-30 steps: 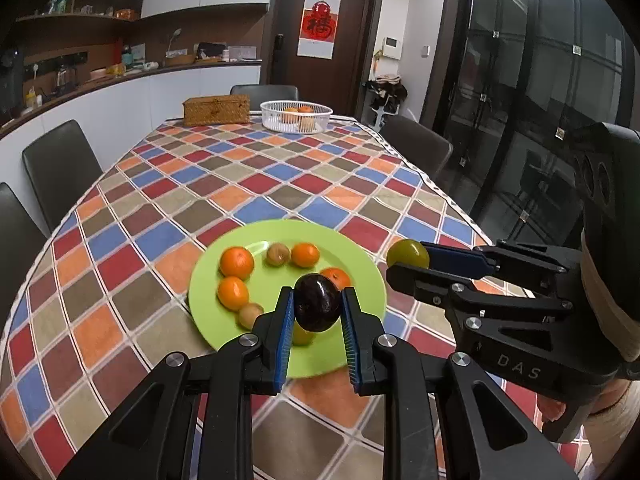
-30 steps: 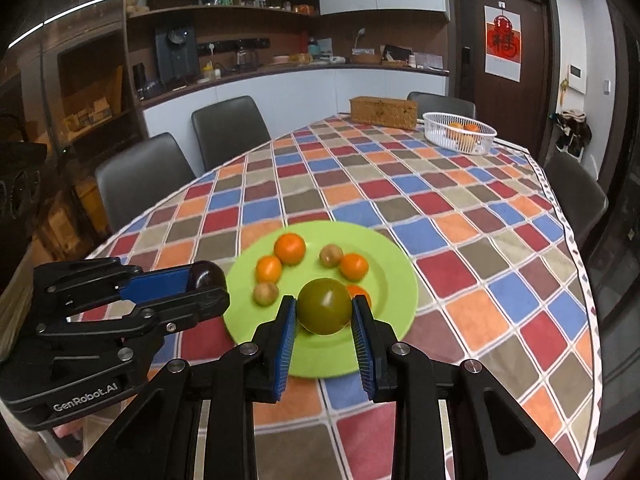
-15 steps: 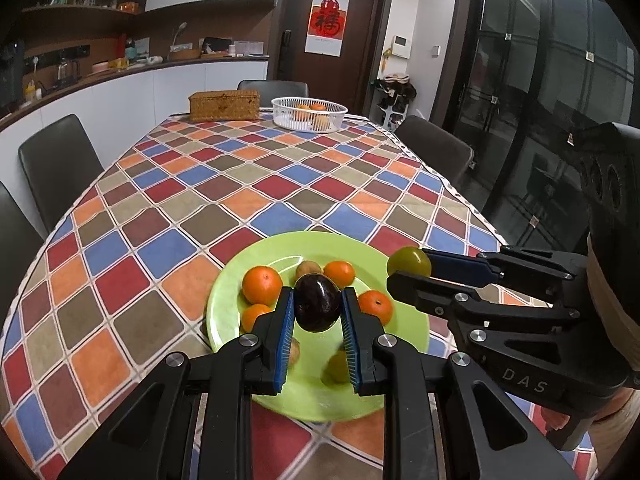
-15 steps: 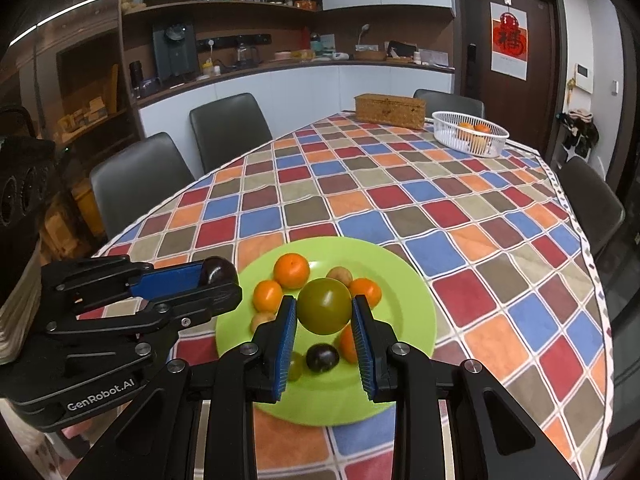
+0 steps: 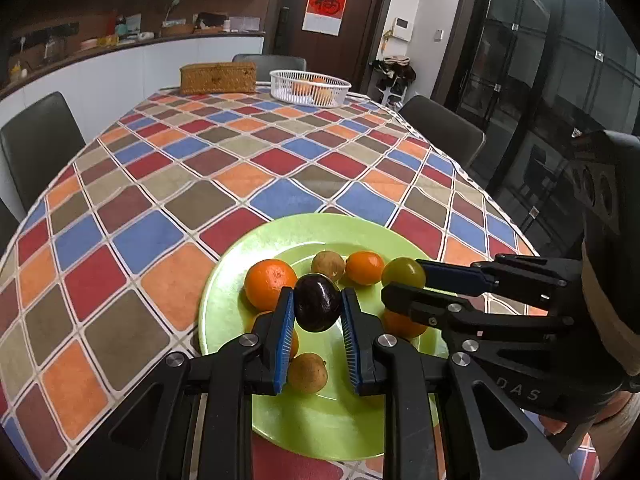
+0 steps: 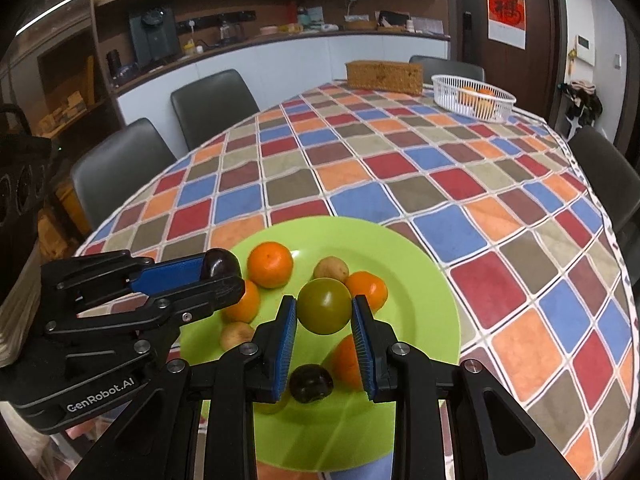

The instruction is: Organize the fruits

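My left gripper (image 5: 316,312) is shut on a dark purple plum (image 5: 317,302) and holds it above the green plate (image 5: 224,280). My right gripper (image 6: 324,316) is shut on a green plum (image 6: 324,306), also above the plate (image 6: 432,320). The plate holds several oranges (image 5: 270,283), small brown fruits (image 5: 328,265) and another dark plum (image 6: 311,383). The right gripper shows in the left wrist view (image 5: 404,280), the left one in the right wrist view (image 6: 220,272). A white basket (image 5: 310,86) with oranges stands at the table's far end.
A checked tablecloth (image 5: 168,184) covers the long table. A wicker box (image 5: 218,77) stands left of the white basket. Dark chairs (image 6: 216,104) line both sides. A counter runs along the far wall.
Both grippers have moved forward over the plate with their plums still held. The plate now lies closer beneath them and the far basket looks nearer.
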The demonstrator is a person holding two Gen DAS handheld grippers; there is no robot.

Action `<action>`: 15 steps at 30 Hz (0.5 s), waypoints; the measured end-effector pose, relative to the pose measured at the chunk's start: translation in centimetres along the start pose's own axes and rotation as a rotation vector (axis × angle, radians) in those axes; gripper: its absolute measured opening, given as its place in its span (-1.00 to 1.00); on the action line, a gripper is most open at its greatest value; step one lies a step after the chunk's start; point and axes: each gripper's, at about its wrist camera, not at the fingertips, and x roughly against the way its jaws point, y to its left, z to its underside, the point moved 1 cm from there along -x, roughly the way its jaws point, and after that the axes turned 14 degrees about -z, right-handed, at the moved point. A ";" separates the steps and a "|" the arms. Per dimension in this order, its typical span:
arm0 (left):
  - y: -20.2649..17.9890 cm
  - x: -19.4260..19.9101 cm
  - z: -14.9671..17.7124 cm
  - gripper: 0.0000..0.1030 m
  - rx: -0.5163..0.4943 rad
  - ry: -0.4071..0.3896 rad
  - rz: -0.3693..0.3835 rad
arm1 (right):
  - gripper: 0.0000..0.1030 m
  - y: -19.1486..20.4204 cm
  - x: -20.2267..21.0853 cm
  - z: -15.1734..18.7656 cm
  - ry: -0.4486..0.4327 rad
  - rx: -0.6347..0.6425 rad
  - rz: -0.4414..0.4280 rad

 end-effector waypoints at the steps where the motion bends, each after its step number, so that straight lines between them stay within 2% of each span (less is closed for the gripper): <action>1: 0.0 -0.2 0.1 -0.55 -0.001 0.004 0.004 | -0.44 -0.1 -0.2 0.1 0.005 -0.005 -0.001; 5: -0.1 -0.3 0.2 -0.51 -0.009 0.009 0.014 | -0.43 -0.5 -0.6 0.4 0.011 -0.024 0.005; 7: 0.0 -0.2 0.2 -0.35 -0.007 0.013 0.014 | -0.42 -0.5 -0.5 0.4 0.011 -0.025 0.015; 9: 0.2 0.4 0.3 -0.34 -0.005 0.003 0.002 | -0.33 -0.4 -0.4 0.3 0.011 -0.029 0.021; 15: 0.0 3.1 0.7 -0.34 -0.030 -0.032 -0.042 | -0.33 0.5 1.6 0.4 -0.031 -0.020 0.052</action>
